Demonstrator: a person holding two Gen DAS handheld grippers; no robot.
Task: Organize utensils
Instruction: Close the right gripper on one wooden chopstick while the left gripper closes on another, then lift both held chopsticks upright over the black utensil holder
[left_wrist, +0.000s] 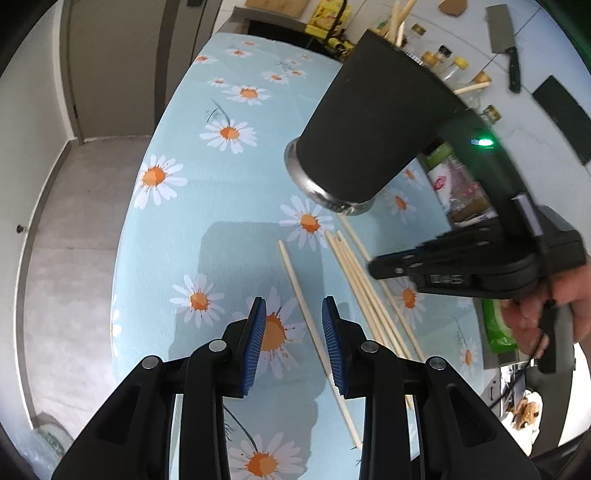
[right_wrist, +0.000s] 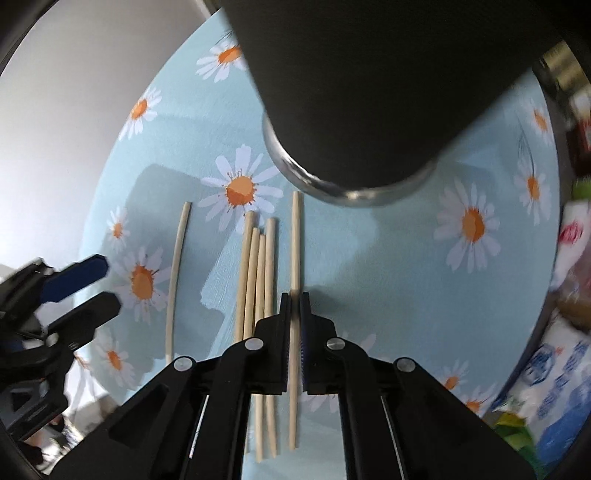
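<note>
Black-framed tool (left_wrist: 293, 345), ribbed blue pads (left_wrist: 255, 347), silver pivot screws (left_wrist: 217, 345).

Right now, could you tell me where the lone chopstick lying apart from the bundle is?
In the right wrist view, the lone chopstick lies on the daisy tablecloth, left of the bundle, near the left gripper.

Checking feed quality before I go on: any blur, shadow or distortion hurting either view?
Left wrist: mostly sharp, fisheye bends the table edge; the right hand-held gripper is motion-blurred. Right wrist: right edge smeared, black cup soft and close, shadows across the chopsticks.
</note>
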